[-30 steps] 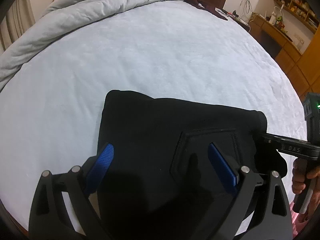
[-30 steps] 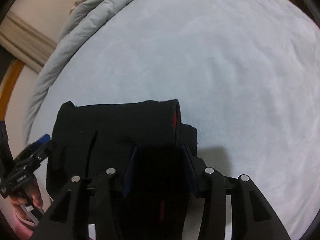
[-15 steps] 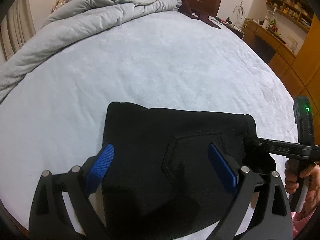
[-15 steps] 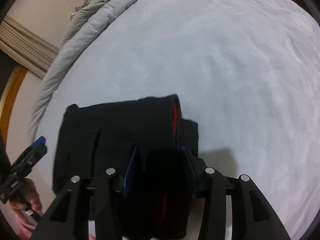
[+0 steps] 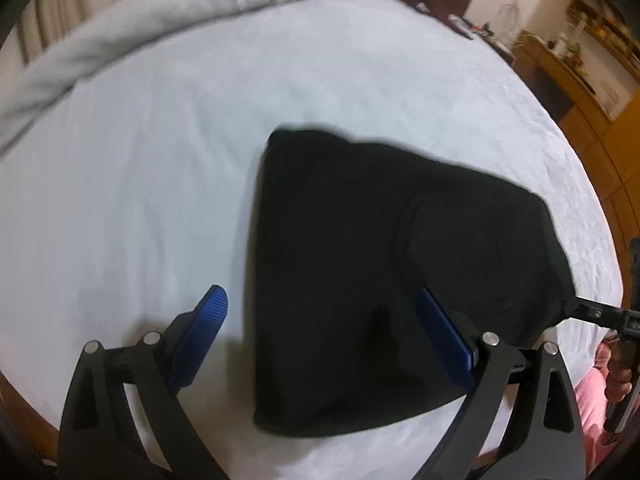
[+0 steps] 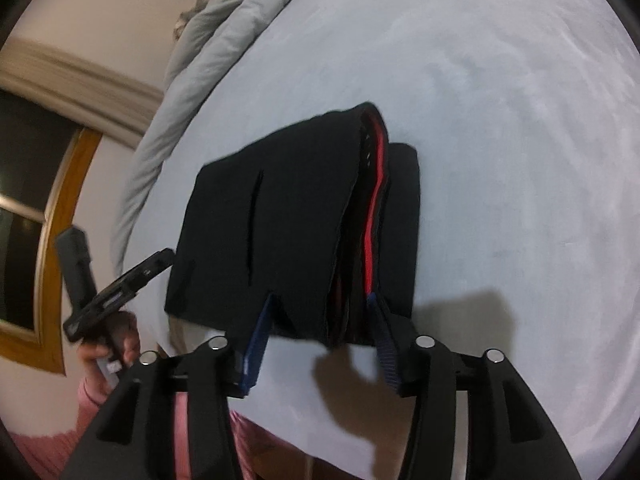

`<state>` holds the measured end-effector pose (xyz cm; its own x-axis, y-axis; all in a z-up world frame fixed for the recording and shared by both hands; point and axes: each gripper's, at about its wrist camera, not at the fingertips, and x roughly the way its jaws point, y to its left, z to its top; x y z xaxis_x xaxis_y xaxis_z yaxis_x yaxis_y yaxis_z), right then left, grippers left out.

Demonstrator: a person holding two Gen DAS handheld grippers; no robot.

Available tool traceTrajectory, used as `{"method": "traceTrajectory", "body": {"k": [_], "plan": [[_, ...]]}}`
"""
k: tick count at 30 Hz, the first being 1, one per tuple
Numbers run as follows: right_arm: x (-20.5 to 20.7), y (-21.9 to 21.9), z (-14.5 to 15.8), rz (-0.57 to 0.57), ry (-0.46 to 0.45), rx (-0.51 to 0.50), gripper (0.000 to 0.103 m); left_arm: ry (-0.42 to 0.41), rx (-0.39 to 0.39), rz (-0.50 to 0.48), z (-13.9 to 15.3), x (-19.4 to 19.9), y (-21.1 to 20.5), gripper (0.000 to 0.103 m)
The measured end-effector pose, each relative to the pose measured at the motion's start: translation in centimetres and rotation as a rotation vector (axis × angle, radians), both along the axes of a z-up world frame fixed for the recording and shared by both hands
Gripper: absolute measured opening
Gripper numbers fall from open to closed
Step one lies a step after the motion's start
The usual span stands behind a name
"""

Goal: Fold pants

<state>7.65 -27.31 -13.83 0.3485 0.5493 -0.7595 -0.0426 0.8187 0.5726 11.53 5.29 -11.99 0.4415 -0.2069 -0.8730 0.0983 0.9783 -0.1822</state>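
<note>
Black pants (image 5: 384,280), folded into a compact stack, are lying on the pale blue bedsheet (image 5: 140,180). Left gripper (image 5: 332,336) is hovering with jaws spread wide, one finger at 7 o'clock off the cloth. Right gripper (image 6: 320,344), jaws parted, is straddling the stack's red-striped near edge without pinching it.

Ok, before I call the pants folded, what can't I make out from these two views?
- Right gripper: its fingertips meet the pants, grip unclear.
- Left wrist view: motion blur and black cloth hide the fold layers.
- Right gripper body: cut off by the left view's edge.
- Underside on the bed sheet: hidden.
</note>
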Motion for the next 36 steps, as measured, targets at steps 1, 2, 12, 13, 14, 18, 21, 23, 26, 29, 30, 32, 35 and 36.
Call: {"method": "traceTrajectory", "body": {"k": [1,2,12,13,14,18,21,23,26,29,30,32,35,36], "plan": [[0.1,0.2,0.0,0.007,-0.001,-0.010,0.055,0.023,-0.013,0.015,-0.6,-0.2,0.7,0.094],[0.2,0.4,-0.1,0.011,0.007,-0.016,0.057,0.034,-0.018,0.017,-0.9,-0.2,0.9,0.094],[1.5,0.2,-1.2,0.005,0.044,0.060,0.024,0.151,-0.163,0.031,-3.9,0.5,2.1,0.094],[1.4,0.2,-1.4,0.007,0.058,0.038,0.021,0.150,-0.158,0.023,-4.0,0.5,1.9,0.095],[1.4,0.0,-1.7,-0.004,0.076,0.029,0.020,0.150,-0.152,0.013,-4.2,0.4,1.7,0.097],[1.5,0.5,-2.7,0.001,0.099,-0.009,0.023,0.163,-0.157,0.009,-4.7,0.7,1.5,0.099],[1.4,0.6,-1.5,0.014,0.072,-0.003,0.038,0.167,-0.159,-0.008,-4.1,1.2,1.6,0.098],[1.2,-0.1,-0.5,0.000,0.050,0.018,0.054,0.164,-0.161,-0.021,-3.7,1.7,1.9,0.098],[1.4,-1.7,0.1,-0.039,0.025,0.017,0.069,0.195,-0.207,-0.036,-3.8,3.0,2.5,0.098],[2.4,-2.8,-0.9,-0.062,0.055,0.061,0.076,0.231,-0.265,-0.057,-4.8,4.3,2.8,0.098],[2.7,-3.0,-1.4,-0.067,0.069,0.071,0.077,0.243,-0.279,-0.065,-5.2,4.5,2.8,0.098],[3.5,-3.2,-3.0,-0.070,0.111,0.086,0.078,0.269,-0.301,-0.088,-6.0,5.1,2.5,0.098],[4.1,-3.2,-4.7,-0.059,0.149,0.118,0.084,0.277,-0.306,-0.117,-6.3,5.4,2.2,0.098],[4.3,-3.1,-5.2,-0.058,0.159,0.136,0.086,0.281,-0.324,-0.126,-6.3,5.4,2.1,0.098]]}}
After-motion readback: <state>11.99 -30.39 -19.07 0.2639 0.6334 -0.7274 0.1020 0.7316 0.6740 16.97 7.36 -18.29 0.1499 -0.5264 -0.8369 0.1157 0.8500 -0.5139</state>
